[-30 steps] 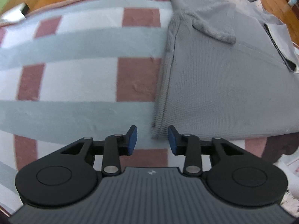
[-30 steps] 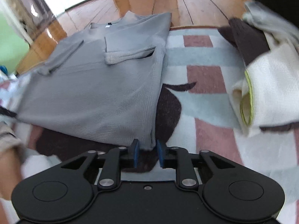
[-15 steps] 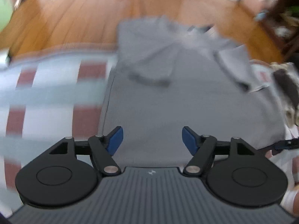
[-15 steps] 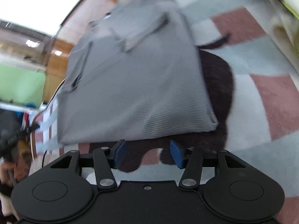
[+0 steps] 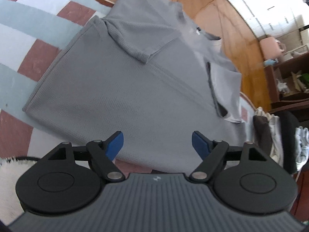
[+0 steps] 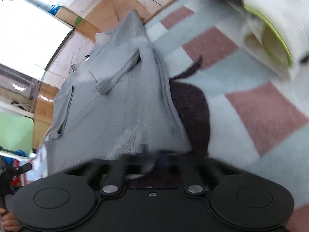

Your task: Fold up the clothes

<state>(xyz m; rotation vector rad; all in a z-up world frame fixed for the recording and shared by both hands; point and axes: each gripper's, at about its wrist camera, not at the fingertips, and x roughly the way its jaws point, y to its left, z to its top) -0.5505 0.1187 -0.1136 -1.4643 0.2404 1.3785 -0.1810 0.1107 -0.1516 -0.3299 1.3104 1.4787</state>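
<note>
Lying flat on the checked rug (image 5: 29,44) with both sleeves tucked in: gray shirt (image 5: 135,89), ready for the next fold. Left gripper (image 5: 157,145) hanging wide open over the bottom hem, holding nothing. Right gripper (image 6: 152,161) too blurry at the tips to tell. Best to pinch both bottom corners, lift evenly, bring toward the collar. Keep clear of the white clothes pile (image 6: 274,38) nearby.

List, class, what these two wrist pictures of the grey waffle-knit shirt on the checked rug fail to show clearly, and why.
- Right gripper: right wrist view, fingertips smeared by motion blur; open or shut unclear.
- Grey waffle-knit shirt: near hem hidden behind the left gripper, whose jaws stand wide apart.
- Cream folded cloth with green trim: cut off by the frame edge, blurred.
</note>
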